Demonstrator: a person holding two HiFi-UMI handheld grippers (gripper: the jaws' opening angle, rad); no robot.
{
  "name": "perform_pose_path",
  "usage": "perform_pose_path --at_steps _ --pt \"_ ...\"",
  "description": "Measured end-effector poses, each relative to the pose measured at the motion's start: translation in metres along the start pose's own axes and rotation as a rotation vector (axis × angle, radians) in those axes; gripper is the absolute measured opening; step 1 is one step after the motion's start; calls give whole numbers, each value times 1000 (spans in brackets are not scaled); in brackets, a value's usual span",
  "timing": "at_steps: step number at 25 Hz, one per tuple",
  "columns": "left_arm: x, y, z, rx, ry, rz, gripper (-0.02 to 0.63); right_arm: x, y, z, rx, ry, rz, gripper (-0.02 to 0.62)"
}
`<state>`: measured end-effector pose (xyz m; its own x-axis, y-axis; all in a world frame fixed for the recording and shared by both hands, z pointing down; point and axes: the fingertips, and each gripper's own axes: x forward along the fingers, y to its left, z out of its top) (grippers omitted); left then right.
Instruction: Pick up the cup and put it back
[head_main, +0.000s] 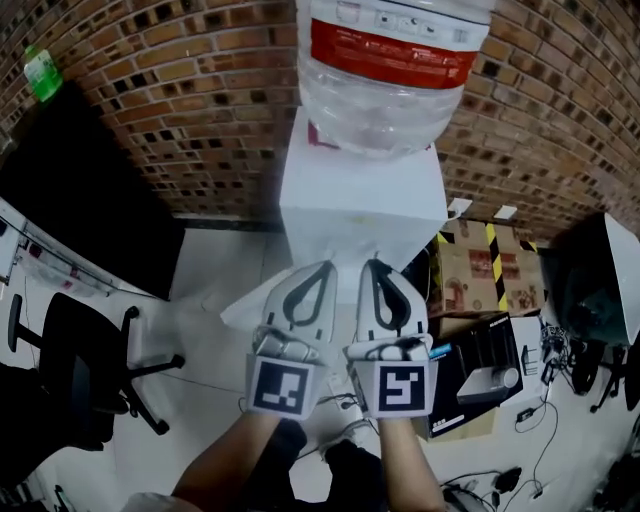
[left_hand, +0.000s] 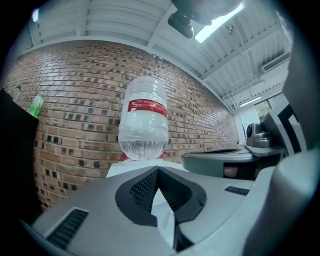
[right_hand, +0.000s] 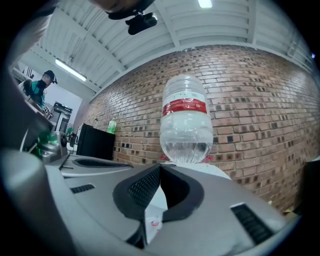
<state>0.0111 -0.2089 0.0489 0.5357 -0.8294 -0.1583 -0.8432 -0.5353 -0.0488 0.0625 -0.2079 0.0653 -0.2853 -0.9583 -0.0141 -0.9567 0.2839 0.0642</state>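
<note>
I see both grey two-jaw tools side by side, low centre in the head view, pointing at the far wall. The left gripper (head_main: 328, 266) is fully closed: in the left gripper view its black-padded tips meet, w/ nothing btwn them. The right gripper (head_main: 372, 264) is the same, jaws together and holding nothing. Each carries a white cube w/ a black square marker on its near end, left cube (head_main: 285, 387) and right cube (head_main: 395, 388). A bare forearm runs down from each.

Cup: I can't tell where it is or how it looks; no view shows it.

Straight ahead, just beyond the tips, stands a white box-shaped water dispenser (head_main: 360, 195). A big clear plastic water bottle w/ a red label band (head_main: 390, 75) sits upside down on top, some water in its lower part. Behind it is a red-brown brick wall (head_main: 180, 100).

Far left, a small green plastic bottle (head_main: 42, 72) stands on a tall black cabinet (head_main: 80, 200). Nearer on the left is a black office chair (head_main: 80, 370). Right of the dispenser is a brown cardboard box w/ yellow-black tape (head_main: 470, 265). The right gripper view shows a person in a dark cap (right_hand: 42, 85) far off on its left edge.
</note>
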Motion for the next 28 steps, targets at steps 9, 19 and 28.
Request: perform_pose_path --at_steps 9,19,28 --pt "-2 -8 -140 22 15 -1 -5 11 -4 -139 -3 3 22 6" --pt "-8 -6 -275 -18 -11 35 -5 25 3 -279 1 0 46 44" --pt "-19 0 -391 -8 -8 70 -5 37 10 -394 9 -9 62 86"
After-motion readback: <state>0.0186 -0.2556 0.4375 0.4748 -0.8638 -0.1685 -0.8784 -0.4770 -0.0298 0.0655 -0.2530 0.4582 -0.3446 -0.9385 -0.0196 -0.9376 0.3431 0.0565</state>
